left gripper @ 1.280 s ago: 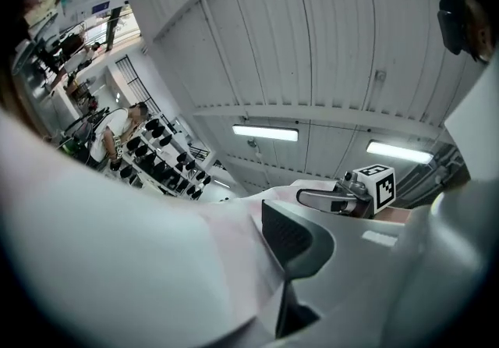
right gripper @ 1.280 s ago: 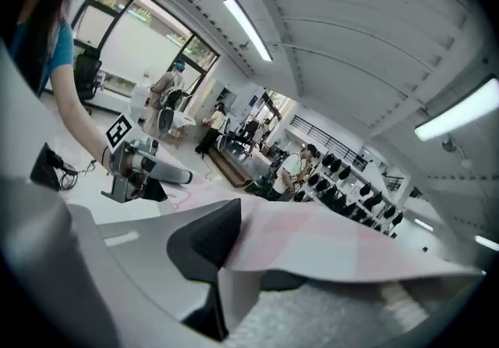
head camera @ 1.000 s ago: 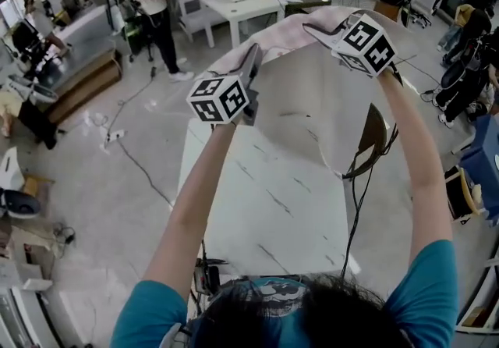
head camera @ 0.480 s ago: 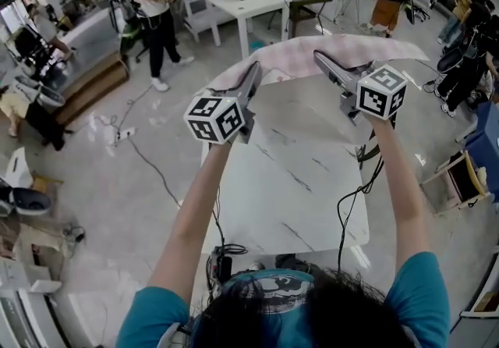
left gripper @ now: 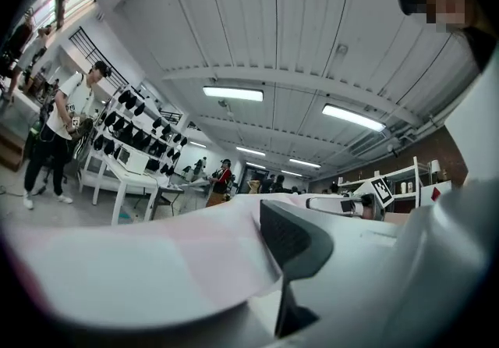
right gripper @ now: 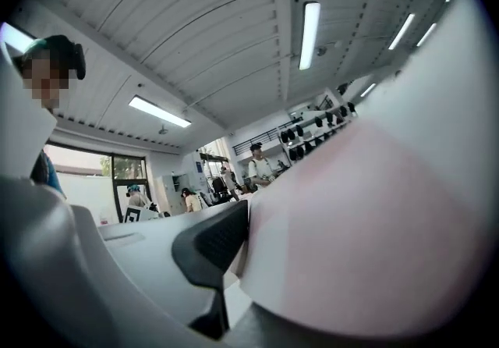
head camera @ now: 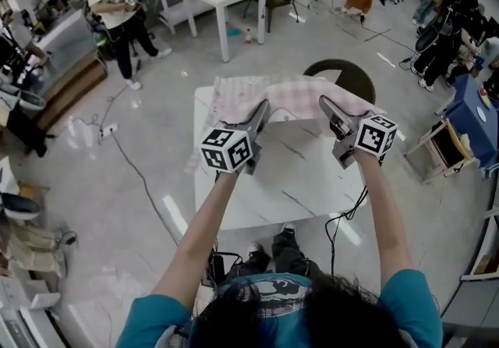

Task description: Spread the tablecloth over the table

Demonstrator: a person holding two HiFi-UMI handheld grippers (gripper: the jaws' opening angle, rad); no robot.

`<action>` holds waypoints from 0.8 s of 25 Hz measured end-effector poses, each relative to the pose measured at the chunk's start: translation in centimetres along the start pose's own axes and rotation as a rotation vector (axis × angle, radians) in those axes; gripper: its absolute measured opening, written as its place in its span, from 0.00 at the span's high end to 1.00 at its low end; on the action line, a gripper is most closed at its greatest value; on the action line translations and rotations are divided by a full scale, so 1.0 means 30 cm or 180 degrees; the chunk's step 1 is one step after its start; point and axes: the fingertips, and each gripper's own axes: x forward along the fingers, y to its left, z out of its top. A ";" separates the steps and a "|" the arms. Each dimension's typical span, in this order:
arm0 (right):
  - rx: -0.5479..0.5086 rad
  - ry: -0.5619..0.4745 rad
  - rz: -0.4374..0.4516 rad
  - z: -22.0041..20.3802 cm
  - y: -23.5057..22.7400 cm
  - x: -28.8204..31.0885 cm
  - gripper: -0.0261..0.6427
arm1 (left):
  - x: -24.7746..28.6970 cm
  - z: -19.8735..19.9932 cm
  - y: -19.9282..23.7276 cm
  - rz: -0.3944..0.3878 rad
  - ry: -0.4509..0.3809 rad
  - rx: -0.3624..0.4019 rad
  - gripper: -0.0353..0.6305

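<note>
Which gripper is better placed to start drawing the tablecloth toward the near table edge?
Left, probably: the left gripper is clamped on the tablecloth; the right gripper is closing its jaws on it.

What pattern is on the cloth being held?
The tablecloth is a pale pink-and-white check, clearest in the head view.

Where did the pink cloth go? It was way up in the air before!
The left gripper and right gripper came down and brought the tablecloth with them. It was up in the air and now lies on the far end of the table. The right gripper's jaws are closing on the cloth's edge. Same as before: both grippers still hold that edge, and the near part of the table is still bare.
</note>
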 end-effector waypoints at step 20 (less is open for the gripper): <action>0.1654 0.0336 -0.0111 -0.596 0.026 -0.437 0.93 | -0.298 -0.562 -0.291 0.0458 0.0413 -0.1071 0.85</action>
